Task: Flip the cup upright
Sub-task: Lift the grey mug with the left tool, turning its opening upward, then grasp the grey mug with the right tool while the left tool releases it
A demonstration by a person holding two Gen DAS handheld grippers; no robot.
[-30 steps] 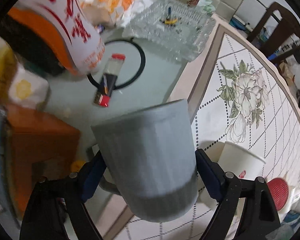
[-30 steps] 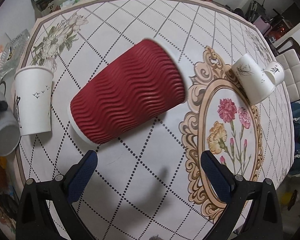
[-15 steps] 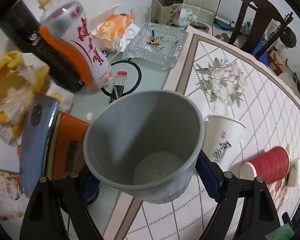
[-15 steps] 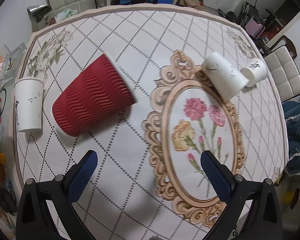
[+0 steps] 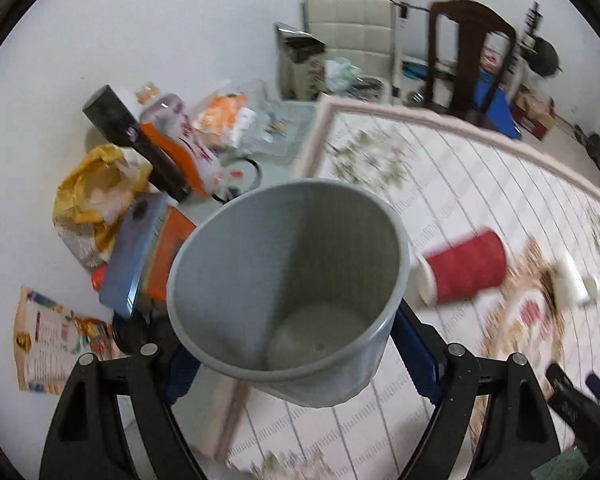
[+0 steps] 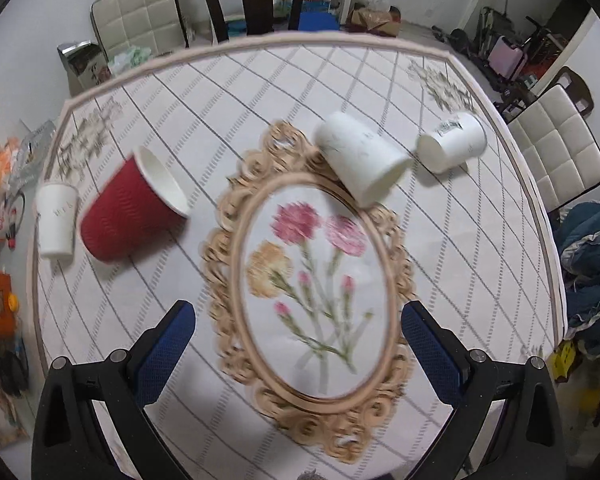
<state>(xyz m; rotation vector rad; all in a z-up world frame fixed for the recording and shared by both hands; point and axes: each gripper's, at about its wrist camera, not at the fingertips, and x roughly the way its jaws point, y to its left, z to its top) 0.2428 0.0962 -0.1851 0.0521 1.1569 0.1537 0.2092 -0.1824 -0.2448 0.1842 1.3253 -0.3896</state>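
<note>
My left gripper (image 5: 296,344) is shut on a grey ribbed cup (image 5: 288,276), held above the table's left edge with its open mouth up toward the camera. A red ribbed paper cup (image 6: 128,212) stands upright in the right wrist view and also shows in the left wrist view (image 5: 464,272). A white paper cup (image 6: 56,222) stands upside down to its left. Two white cups (image 6: 360,160) (image 6: 452,146) lie on their sides farther right. My right gripper (image 6: 298,340) is open and empty, high above the floral oval.
The tablecloth (image 6: 300,88) has a grid pattern and an ornate oval frame (image 6: 316,292). Left of the table lie clutter: a bottle (image 5: 180,152), a black cylinder (image 5: 136,140), an orange box (image 5: 168,256), a yellow bag (image 5: 96,200). Chairs (image 6: 560,152) stand around.
The grey cup has risen and tipped further mouth-up in my left gripper. My right gripper has pulled back up and right; the red cup it let go of has gone from lying over to standing upright.
</note>
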